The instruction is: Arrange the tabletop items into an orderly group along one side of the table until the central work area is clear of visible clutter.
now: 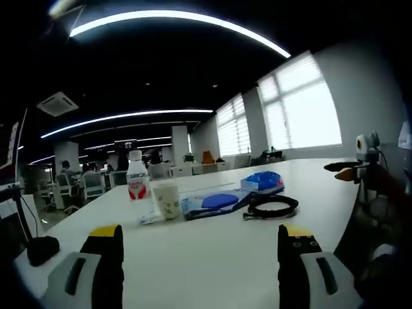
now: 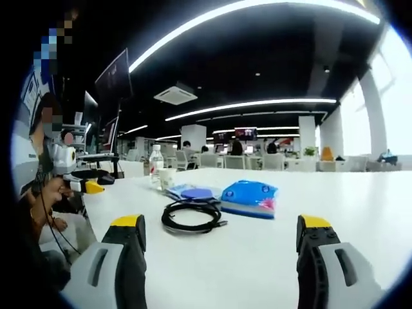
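On the white table [image 1: 212, 257] stand a clear water bottle [image 1: 137, 183] with a red label and a paper cup [image 1: 167, 201] beside it. A flat blue-and-white packet [image 1: 212, 201], a blue pouch [image 1: 262, 181] and a coiled black cable [image 1: 273, 206] lie to their right. My left gripper [image 1: 201, 241] is open, low over the table, short of these items. In the right gripper view the cable [image 2: 191, 216] lies nearest, with the blue pouch [image 2: 250, 197], flat packet [image 2: 192, 192], cup [image 2: 168, 178] and bottle [image 2: 155, 166] behind. My right gripper [image 2: 222, 235] is open, holding nothing.
Another person with a yellow-tipped gripper [image 2: 87, 185] sits at the table's edge, also seen as a gripper [image 1: 351, 172]. A black object [image 1: 42, 249] rests at the left table corner. Office desks, chairs and bright windows [image 1: 302, 106] lie beyond.
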`<action>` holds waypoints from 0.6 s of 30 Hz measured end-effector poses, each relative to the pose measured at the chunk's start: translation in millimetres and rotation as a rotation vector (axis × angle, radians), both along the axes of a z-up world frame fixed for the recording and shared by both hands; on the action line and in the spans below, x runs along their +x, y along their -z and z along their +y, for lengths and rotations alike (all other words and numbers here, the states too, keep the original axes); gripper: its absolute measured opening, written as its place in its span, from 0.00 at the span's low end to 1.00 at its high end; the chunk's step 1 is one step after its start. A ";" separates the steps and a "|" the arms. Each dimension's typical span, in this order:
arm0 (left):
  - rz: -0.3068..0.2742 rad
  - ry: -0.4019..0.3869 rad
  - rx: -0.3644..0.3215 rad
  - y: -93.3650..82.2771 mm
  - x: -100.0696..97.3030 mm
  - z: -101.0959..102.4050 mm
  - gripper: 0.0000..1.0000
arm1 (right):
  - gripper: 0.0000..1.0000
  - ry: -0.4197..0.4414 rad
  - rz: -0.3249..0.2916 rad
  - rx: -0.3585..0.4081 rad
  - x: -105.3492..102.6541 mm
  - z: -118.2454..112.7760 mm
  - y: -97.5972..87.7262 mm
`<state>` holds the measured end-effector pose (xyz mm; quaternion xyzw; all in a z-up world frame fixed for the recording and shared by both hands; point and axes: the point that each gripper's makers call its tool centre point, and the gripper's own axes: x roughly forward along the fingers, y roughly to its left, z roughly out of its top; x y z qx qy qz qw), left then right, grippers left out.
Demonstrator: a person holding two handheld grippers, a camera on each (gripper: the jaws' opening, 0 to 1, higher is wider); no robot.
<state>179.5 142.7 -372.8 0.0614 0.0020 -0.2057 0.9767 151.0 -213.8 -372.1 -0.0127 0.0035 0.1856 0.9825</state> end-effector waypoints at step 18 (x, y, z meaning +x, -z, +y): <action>0.006 -0.003 0.005 0.1 0.0 3.1 1.00 | 0.94 -0.002 0.004 -0.011 2.8 1.5 2.0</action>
